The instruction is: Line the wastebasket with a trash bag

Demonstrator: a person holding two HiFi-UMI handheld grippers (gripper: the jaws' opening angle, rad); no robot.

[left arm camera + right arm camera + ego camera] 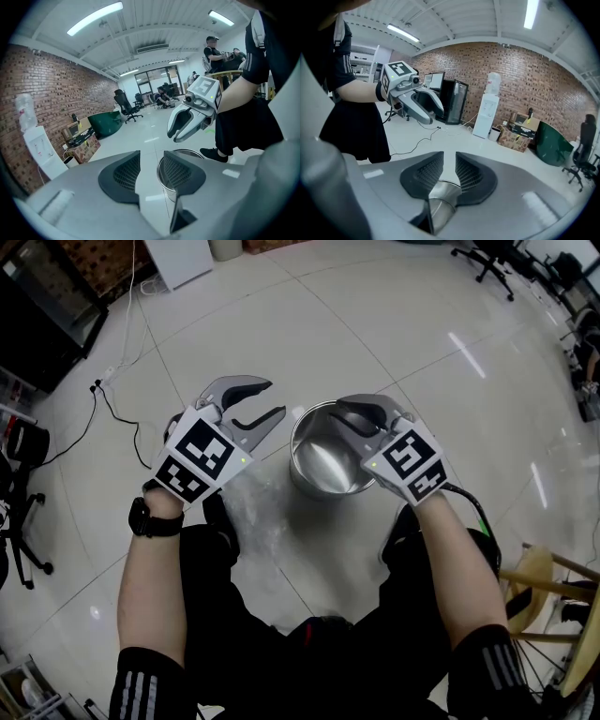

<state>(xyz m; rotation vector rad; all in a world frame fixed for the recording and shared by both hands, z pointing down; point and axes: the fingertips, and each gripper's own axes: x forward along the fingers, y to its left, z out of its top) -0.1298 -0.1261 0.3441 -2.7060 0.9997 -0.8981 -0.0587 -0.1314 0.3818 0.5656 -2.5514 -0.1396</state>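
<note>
I am holding my left gripper (272, 397) half open and empty, the basket (298, 442) just right of it. My right gripper (349, 416) is hovering over the basket's rim, jaws slightly parted, gripping nothing. The bag (251, 514) is lying under my left gripper.

wastebasket (323, 463) on floor (375, 324), trash bag (251, 510) just left of it

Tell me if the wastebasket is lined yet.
Unlined: the wastebasket shows bare metal inside; the clear bag lies on the floor beside it.
</note>
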